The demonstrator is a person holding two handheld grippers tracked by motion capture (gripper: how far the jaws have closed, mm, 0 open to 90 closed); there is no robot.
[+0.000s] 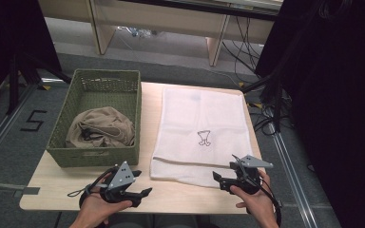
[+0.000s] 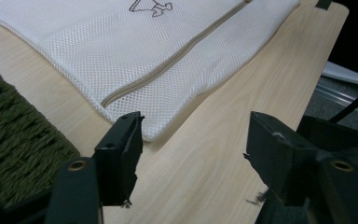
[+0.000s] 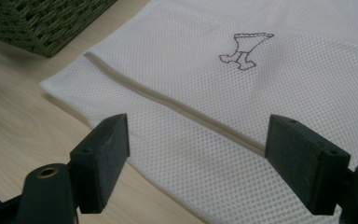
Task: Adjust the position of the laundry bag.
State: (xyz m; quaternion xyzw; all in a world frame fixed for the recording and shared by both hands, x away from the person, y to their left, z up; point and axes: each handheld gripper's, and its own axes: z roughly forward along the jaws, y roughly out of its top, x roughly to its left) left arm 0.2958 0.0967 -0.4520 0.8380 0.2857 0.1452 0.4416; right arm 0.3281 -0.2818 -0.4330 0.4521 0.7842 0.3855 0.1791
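Observation:
A white mesh laundry bag (image 1: 199,130) with a small embroidered figure lies flat on the wooden table (image 1: 57,187); its beige zipper (image 3: 168,102) runs along the near edge. My left gripper (image 1: 142,194) hovers near the table's front edge, just left of the bag's near-left corner (image 2: 151,133), jaws open and empty. My right gripper (image 1: 217,178) stands open at the bag's near edge, its fingers (image 3: 100,161) above the mesh bag (image 3: 279,88) with nothing between them. A green woven basket (image 1: 76,156) at the left holds a crumpled beige garment (image 1: 102,127).
The basket (image 2: 9,154) stands close to the left gripper's left side. Bare wood runs along the front edge between the two hands. Beyond the table are cables, a black stand and wooden furniture legs on the floor.

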